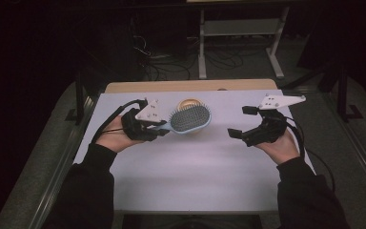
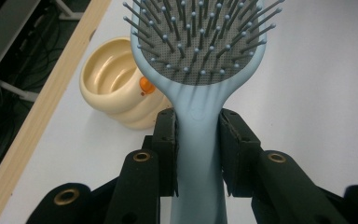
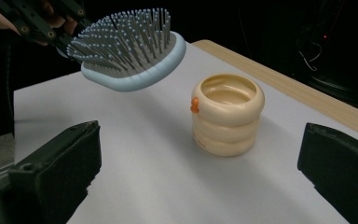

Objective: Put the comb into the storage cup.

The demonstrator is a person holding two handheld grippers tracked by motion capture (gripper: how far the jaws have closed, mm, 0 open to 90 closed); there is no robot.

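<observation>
— Left tongs [image 2: 198,154]?
— Clamped on the handle of the pale blue hairbrush [image 2: 200,60], one jaw pressed to each side of the neck. Seen in the high view at the left of the white tabletop [image 1: 195,171], in the left hand [image 1: 116,138].
— And the brush itself?
— Held up off the tabletop, bristles facing upward, head [image 1: 189,119] pointing toward the middle. In the right gripper view, hanging in the air [image 3: 130,49] above and just beside the cream cup [image 3: 227,114], not touching it.
— The cup?
— Upright near the far edge of the tabletop, ribbed in three rings, empty inside, with a small orange knob [image 2: 146,85] on its side. Partly hidden behind the brush head in the high view [image 1: 188,102].
— Right tongs [image 1: 240,121]?
— Spread wide, gripping nothing, held in the right hand [image 1: 281,145] at the right, well apart from brush and cup. Jaws framing the cup from a distance in its own view.
</observation>
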